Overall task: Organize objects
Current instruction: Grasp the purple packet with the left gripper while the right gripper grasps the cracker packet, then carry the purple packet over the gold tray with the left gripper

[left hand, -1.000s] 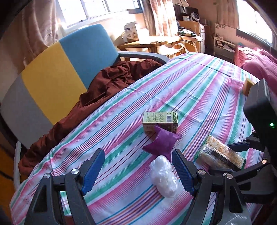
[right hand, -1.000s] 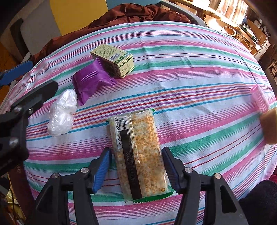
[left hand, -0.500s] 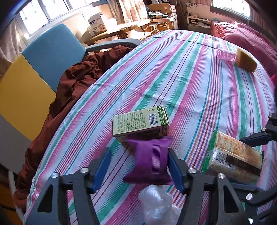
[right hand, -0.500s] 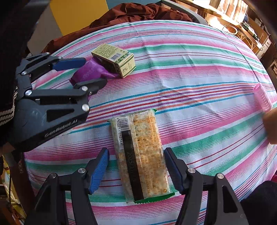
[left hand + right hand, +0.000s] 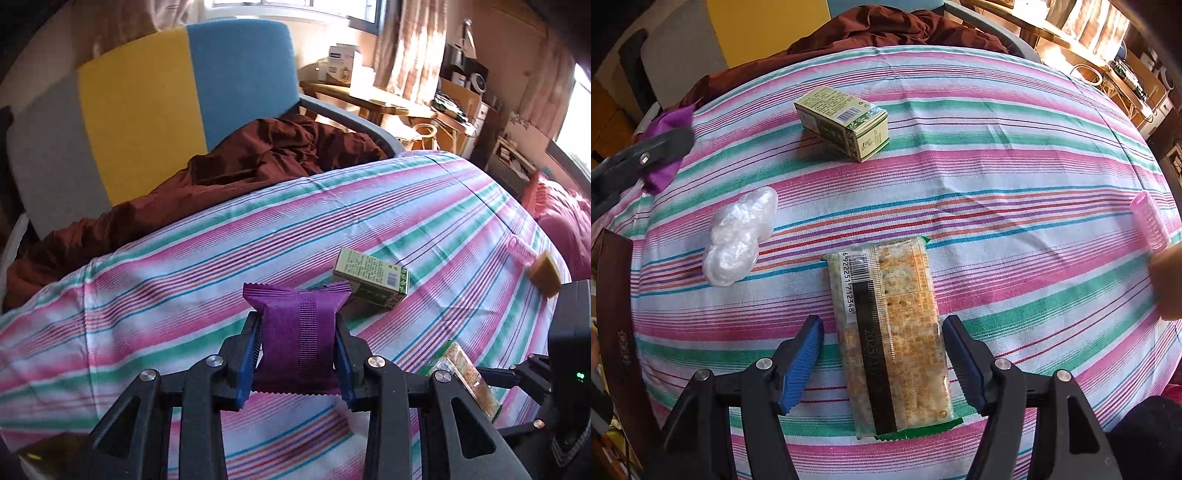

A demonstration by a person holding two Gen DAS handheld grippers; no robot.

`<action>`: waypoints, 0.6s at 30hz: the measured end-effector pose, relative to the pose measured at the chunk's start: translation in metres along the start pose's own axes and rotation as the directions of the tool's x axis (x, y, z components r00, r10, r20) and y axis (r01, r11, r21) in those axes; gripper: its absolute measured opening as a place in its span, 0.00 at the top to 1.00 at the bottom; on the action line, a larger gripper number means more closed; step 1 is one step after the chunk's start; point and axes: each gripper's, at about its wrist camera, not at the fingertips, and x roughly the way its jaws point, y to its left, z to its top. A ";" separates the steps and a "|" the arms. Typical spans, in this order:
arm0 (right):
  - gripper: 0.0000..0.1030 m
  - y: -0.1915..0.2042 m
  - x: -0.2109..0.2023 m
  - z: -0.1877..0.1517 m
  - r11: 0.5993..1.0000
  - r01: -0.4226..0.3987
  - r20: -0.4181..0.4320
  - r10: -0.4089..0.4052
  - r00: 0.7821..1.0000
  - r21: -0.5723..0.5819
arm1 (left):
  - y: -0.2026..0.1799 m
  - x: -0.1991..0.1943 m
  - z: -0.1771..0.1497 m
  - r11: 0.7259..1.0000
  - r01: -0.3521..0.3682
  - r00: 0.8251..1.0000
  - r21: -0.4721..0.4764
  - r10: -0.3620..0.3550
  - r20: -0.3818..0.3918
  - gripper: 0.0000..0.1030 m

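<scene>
The left gripper [image 5: 298, 360], its jaws just closed, clamps the purple packet [image 5: 297, 332] low in its frame. The right gripper [image 5: 882, 360], jaws just widening, straddles the cracker pack [image 5: 890, 332] without pressing it. The green box [image 5: 844, 122], plastic wad [image 5: 738, 236] and pink roller [image 5: 1148, 221] lie unsorted on the striped tablecloth [image 5: 997, 184]; a chair [image 5: 147, 110] stands behind, upper left.
</scene>
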 end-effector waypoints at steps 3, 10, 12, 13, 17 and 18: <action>0.33 -0.001 -0.003 -0.005 1.000 0.006 0.002 -0.006 1.000 -0.005 | 0.010 -0.020 -0.031 0.995 -0.028 0.999 -0.099 0.024 -0.044 0.64; 0.33 -0.003 -0.011 -0.018 1.000 0.020 0.007 -0.020 1.000 -0.020 | -0.018 -0.045 -0.114 0.986 -0.070 0.989 -0.153 0.049 -0.136 0.64; 0.34 -0.004 -0.014 -0.022 0.999 0.026 0.009 -0.025 1.000 -0.024 | -0.027 -0.047 -0.133 0.983 -0.076 0.987 -0.166 0.050 -0.156 0.64; 0.35 -0.005 -0.016 -0.024 0.999 0.027 0.010 -0.026 1.000 -0.026 | -0.033 -0.046 -0.141 0.983 -0.083 0.985 -0.164 0.056 -0.160 0.64; 0.50 0.007 -0.019 -0.019 0.999 0.027 0.026 -0.026 0.999 -0.039 | -0.045 -0.047 -0.161 0.982 -0.113 0.986 -0.154 0.093 -0.135 0.66; 0.53 0.018 -0.017 -0.011 0.999 0.024 0.034 -0.022 0.999 -0.044 | -0.046 -0.048 -0.162 0.982 -0.120 0.987 -0.148 0.102 -0.125 0.66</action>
